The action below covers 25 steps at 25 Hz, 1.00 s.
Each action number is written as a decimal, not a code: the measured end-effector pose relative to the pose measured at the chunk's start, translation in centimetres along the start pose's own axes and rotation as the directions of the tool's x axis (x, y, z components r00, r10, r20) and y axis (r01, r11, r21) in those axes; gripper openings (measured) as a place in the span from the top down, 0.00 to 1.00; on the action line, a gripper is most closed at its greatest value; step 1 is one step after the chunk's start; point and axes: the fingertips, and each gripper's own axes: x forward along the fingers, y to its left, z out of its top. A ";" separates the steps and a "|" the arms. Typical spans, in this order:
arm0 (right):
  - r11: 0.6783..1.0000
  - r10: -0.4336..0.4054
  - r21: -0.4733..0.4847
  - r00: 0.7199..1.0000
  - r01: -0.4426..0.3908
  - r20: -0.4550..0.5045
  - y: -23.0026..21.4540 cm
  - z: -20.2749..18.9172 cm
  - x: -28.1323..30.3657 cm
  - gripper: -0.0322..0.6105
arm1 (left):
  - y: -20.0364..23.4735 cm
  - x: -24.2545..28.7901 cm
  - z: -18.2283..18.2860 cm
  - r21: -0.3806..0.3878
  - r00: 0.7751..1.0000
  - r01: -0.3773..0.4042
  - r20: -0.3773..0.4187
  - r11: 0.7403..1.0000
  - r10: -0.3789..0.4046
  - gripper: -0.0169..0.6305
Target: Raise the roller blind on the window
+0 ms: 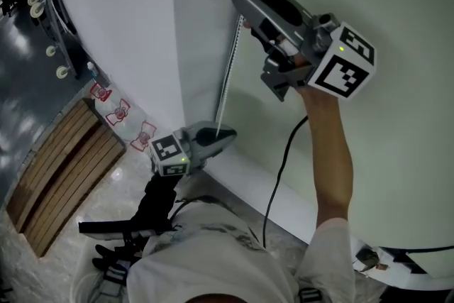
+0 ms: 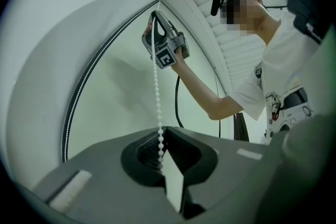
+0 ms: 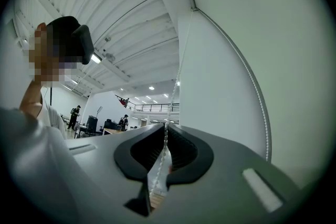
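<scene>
While the roller blind (image 1: 397, 3) hangs as a flat, smooth, pale green sheet right down to the white ledge (image 1: 245, 177) at its foot, with no glass showing, I judge the raising barely begun, with nearly all the pulling left to do. Just beside its edge runs the bead chain (image 1: 228, 67), a taut string of small round white beads, likely plastic, stretched between the two tools. The right hand-held gripper (image 1: 242, 5), high on an outstretched arm, has its jaws closed narrow on the chain, the beads pinched between ribbed black pads. The left hand-held gripper (image 1: 227, 136), low near the ledge, is likewise clamped on the same run. A second run of chain (image 2: 71, 123) curves along the blind's border, untouched. Both tools are grey moulded plastic with rounded noses and black-and-white marker cubes. Beyond lie a plain white wall (image 1: 128, 25), a black cable (image 1: 282, 160), a speckled stone-like floor (image 1: 106, 202) and a slatted wooden panel (image 1: 60, 174).
</scene>
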 end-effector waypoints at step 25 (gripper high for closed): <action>0.999 -0.002 0.038 0.999 0.004 -0.040 0.3 -1.7 -0.9 0.93 | 0.5 1.2 1.8 -0.005 1.000 0.019 0.006 1.000 -0.019 0.98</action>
